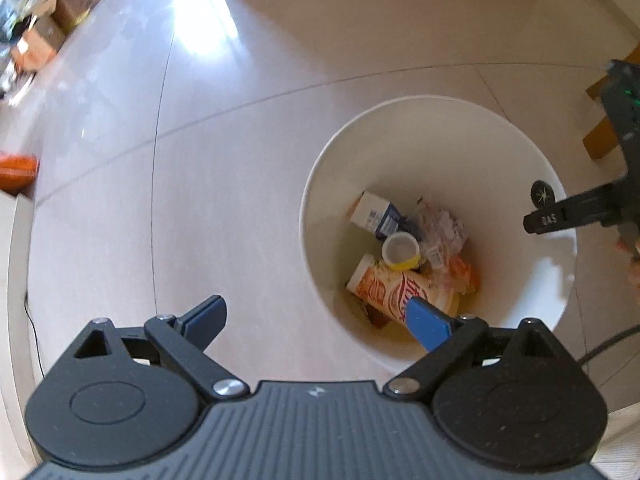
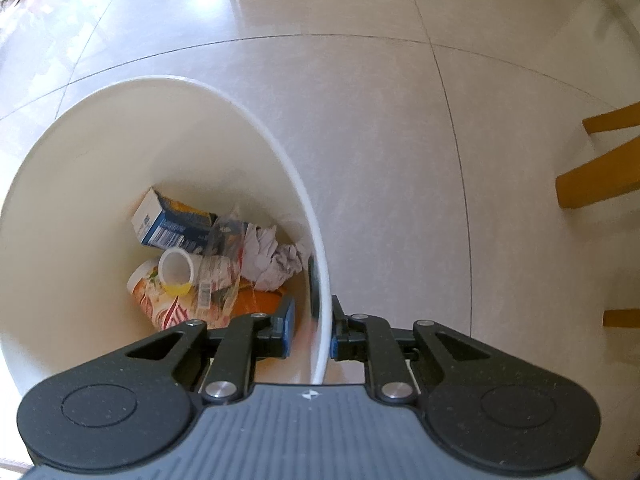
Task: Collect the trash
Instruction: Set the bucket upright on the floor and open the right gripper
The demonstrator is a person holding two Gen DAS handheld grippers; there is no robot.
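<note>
A white round bin (image 1: 400, 101) stands on the tiled floor, seen from above in both views. Inside lie a blue and white carton (image 2: 168, 220), a printed paper cup (image 1: 384, 286), a yellow-edged tape roll (image 2: 176, 270), crumpled paper (image 2: 272, 256) and an orange wrapper (image 2: 260, 300). My left gripper (image 1: 316, 310) hangs open over the bin's near-left edge, nothing between its blue pads. My right gripper (image 2: 312, 328) points straight down and straddles the bin's rim (image 2: 325, 320). A gap shows between its inner pad and the wall, so it is open. Its black finger (image 1: 560, 216) shows at the bin's right side.
Wooden chair legs (image 2: 596, 188) stand to the right of the bin. Cardboard boxes (image 1: 48, 20) line the far left of the floor, and an orange object (image 1: 16, 168) sits on a white ledge at the left. A thin black cable (image 1: 32, 320) runs beside that ledge.
</note>
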